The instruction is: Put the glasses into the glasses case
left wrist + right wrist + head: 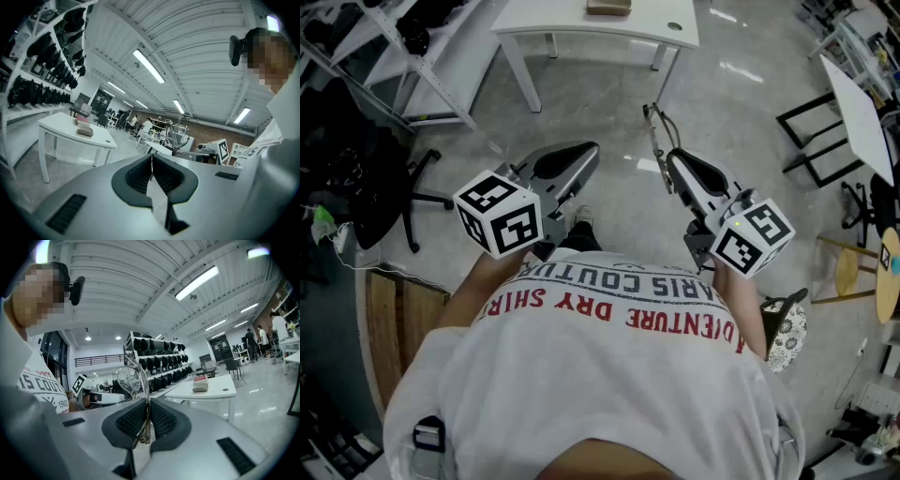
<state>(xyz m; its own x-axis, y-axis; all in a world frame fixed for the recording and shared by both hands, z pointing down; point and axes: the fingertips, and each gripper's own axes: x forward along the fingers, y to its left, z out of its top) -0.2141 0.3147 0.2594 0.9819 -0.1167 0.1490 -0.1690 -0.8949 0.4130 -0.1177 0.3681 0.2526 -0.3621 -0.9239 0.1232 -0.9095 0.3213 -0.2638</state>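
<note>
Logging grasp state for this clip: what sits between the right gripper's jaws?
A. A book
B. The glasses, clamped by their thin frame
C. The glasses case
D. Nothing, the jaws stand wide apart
B: in the right gripper view, the right gripper has its jaws closed on the thin metal frame of the glasses, with a lens standing up above the jaws.

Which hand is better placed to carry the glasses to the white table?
Probably the right. The right tool is shut on the glasses; the left tool is shut with nothing between its jaws.
</note>
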